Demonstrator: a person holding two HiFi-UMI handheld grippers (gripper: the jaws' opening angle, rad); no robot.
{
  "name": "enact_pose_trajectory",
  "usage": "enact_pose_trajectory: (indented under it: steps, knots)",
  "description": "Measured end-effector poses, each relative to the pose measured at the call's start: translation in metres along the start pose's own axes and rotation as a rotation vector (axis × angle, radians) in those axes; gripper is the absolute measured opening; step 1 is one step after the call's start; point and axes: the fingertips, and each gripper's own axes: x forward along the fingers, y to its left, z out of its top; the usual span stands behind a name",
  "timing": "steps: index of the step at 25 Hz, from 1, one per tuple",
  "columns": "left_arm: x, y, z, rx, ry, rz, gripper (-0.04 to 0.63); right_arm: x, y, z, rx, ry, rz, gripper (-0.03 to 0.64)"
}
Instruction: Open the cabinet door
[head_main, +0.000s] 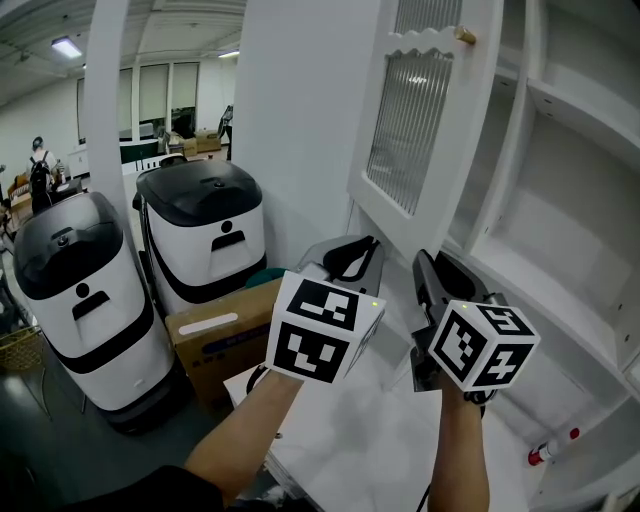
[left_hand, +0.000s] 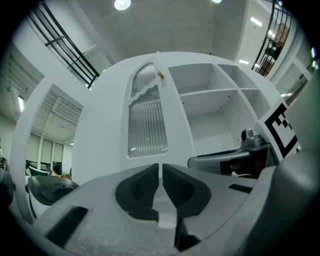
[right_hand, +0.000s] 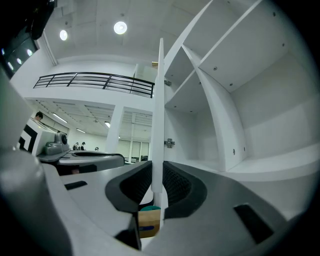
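The white cabinet door (head_main: 420, 110) with its ribbed glass panel and a small brass knob (head_main: 465, 36) stands swung out from the cabinet (head_main: 570, 190). My right gripper (head_main: 428, 268) is at the door's lower corner. In the right gripper view the door (right_hand: 160, 100) shows edge-on, and my right gripper (right_hand: 157, 170) is shut on that edge, a pad against each face. My left gripper (head_main: 350, 252) hangs just left of it, short of the door. In the left gripper view the door (left_hand: 147, 115) lies ahead, and my left gripper (left_hand: 161, 169) is shut with nothing in it.
Bare white shelves (head_main: 560, 100) fill the cabinet at right. A red-capped marker (head_main: 550, 448) lies on the white ledge (head_main: 370, 440) below my arms. To the left stand two black-and-white machines (head_main: 205, 235) (head_main: 75, 290) and a cardboard box (head_main: 215, 335). A person (head_main: 40, 165) stands far off.
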Motion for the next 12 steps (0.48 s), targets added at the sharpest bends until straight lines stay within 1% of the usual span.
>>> enact_pose_trajectory:
  steps: [5,12]
  knots:
    - [-0.010,0.013,-0.006,-0.026,0.014,0.041,0.031,0.003,0.010,0.000,0.000,-0.002,0.011,0.069]
    - [-0.028,0.018,-0.008,-0.018,0.040,0.069,0.029,0.002,0.031,0.002,0.001,-0.005,0.037,0.069]
